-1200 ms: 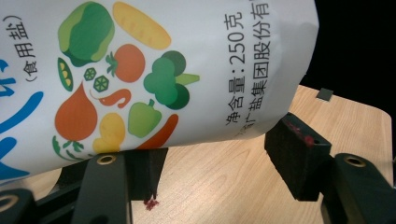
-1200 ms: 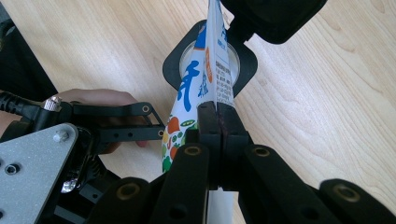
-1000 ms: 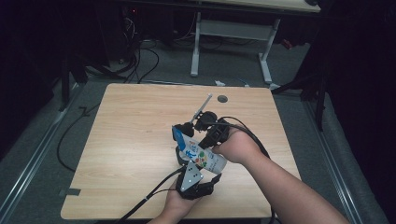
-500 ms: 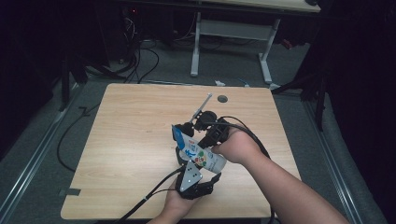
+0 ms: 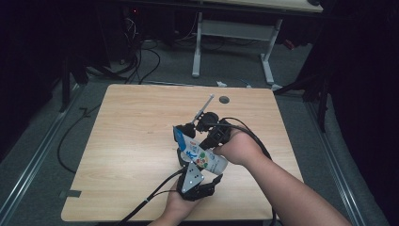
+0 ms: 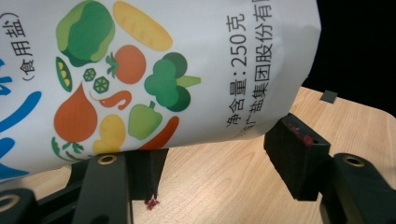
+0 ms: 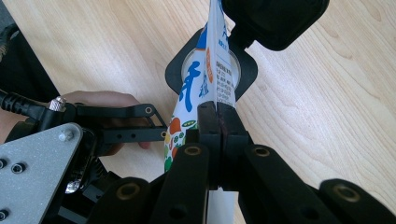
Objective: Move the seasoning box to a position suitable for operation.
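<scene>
Light wooden table (image 5: 131,141), rounded corners, small dark grommet hole (image 5: 224,99) near far edge. Grey floor (image 5: 42,155) around it, black cables (image 5: 141,66) trailing (left side mostly). Second desk (image 5: 235,30) behind, white metal legs. Strip of dark tape (image 5: 68,193) at near-left table corner. Surroundings dim, table lit from above.

The white salt bag (image 6: 196,70) carries black Chinese print in the left gripper view: "净含量:250克", a second line with "盐业集团股份有", cut off by the picture's edge, and "(食用盐)" at its far left. In the right gripper view its small print is too fine to read.
</scene>
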